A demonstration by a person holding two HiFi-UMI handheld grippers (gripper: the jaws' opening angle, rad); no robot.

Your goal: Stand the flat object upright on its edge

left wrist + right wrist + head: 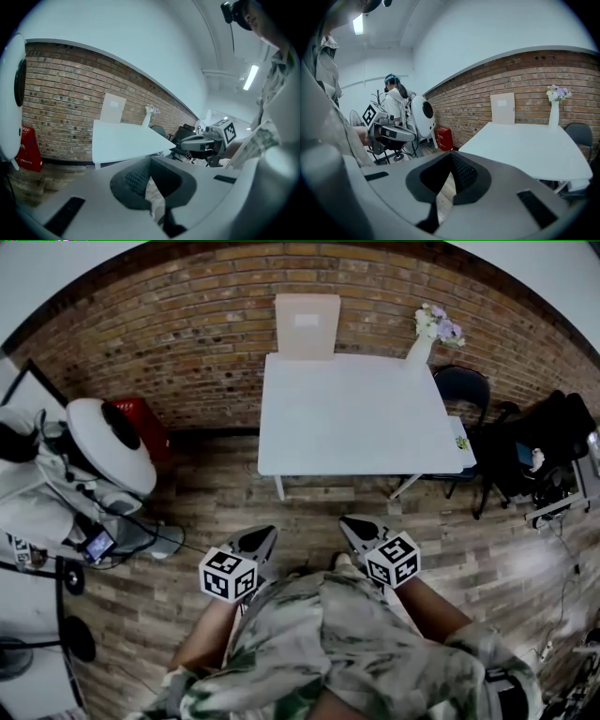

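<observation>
A flat pale pink board (307, 325) stands upright at the far edge of the white table (356, 427), leaning on the brick wall; it also shows in the left gripper view (113, 108) and the right gripper view (502, 108). Both grippers hang well short of the table, close to my body. My left gripper (265, 538) is shut with nothing in it (149, 176). My right gripper (352, 526) is shut and empty too (451, 176).
A white vase with flowers (427, 334) stands at the table's far right corner. A dark chair (461, 390) and black gear (553, 456) sit to the right. A white round machine (111, 442) and a red box (141, 418) are on the left, over wood flooring.
</observation>
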